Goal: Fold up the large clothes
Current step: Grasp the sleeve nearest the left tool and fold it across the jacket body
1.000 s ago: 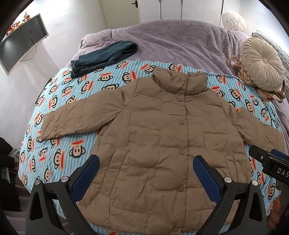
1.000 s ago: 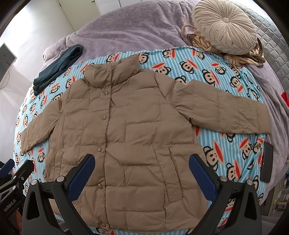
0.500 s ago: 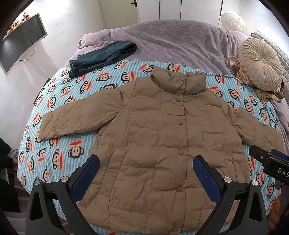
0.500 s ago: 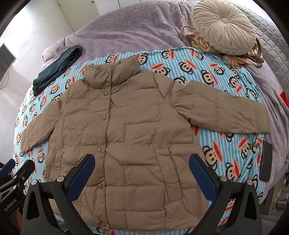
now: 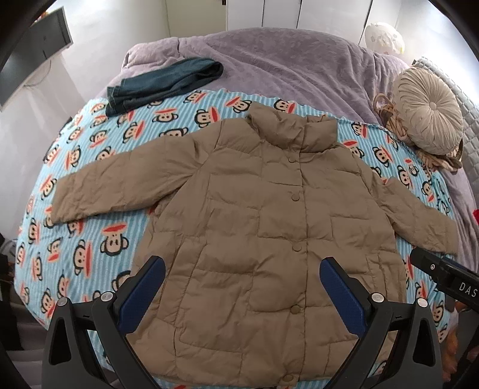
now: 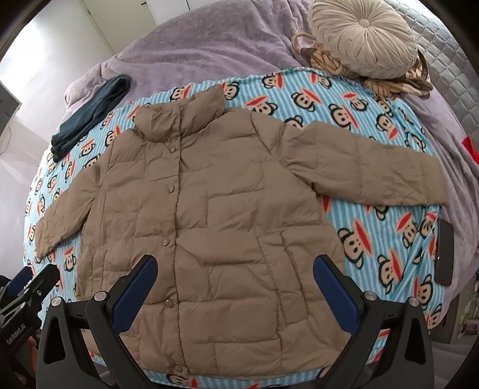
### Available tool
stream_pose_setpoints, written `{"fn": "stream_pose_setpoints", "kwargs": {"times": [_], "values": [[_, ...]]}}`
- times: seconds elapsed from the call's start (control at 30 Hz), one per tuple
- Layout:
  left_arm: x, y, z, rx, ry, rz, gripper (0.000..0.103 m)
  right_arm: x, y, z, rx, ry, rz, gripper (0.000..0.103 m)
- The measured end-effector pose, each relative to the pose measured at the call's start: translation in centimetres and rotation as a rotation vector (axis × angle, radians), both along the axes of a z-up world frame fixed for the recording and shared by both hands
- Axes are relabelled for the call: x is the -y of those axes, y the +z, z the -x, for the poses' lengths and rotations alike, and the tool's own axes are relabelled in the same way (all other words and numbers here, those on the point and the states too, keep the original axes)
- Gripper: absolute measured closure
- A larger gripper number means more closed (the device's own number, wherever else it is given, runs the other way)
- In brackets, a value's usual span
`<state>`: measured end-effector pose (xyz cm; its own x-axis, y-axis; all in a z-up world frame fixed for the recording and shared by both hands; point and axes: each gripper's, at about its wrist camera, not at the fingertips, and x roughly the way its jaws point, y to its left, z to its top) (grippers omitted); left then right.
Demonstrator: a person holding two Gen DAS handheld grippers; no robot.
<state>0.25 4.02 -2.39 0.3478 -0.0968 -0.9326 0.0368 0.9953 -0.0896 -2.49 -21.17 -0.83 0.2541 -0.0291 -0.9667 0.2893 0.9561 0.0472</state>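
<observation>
- Tan quilted puffer jacket (image 5: 254, 227) lies flat, buttoned, sleeves spread, centre of frame on blue striped monkey-print blanket (image 5: 98, 233).
- Blanket covers bed with lilac fuzzy bedspread (image 5: 284, 59).
- Folded dark blue jeans (image 5: 161, 83) upper left; round beige pleated cushion (image 5: 428, 113) upper right.
- White walls, white doors (image 5: 269, 13) at top.
- Left hand-held gripper (image 5: 242, 284) and right hand-held gripper (image 6: 235, 278): fingers apart, empty, above jacket hem.
</observation>
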Motion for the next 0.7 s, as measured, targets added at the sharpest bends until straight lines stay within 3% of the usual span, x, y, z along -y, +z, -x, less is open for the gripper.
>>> {"fn": "stream_pose_setpoints", "kwargs": {"times": [0.2,0.4,0.7], "values": [[-5.8,-2.6,-1.4,-0.038,0.065,0.042,0.0,-2.2,-1.4,-0.3,-0.034,0.002,-0.026,0.0],[-15.9,-7.7,-3.6,-0.039,0.222,0.084,0.0,-6.9,-4.1,-1.3,-0.053,0.02,-0.032,0.0],[-31.5,-16.5,-7.1,-0.012,0.492,0.279,0.0,-14.5,-8.4,-4.1,-0.069,0.055,-0.149,0.0]]}}
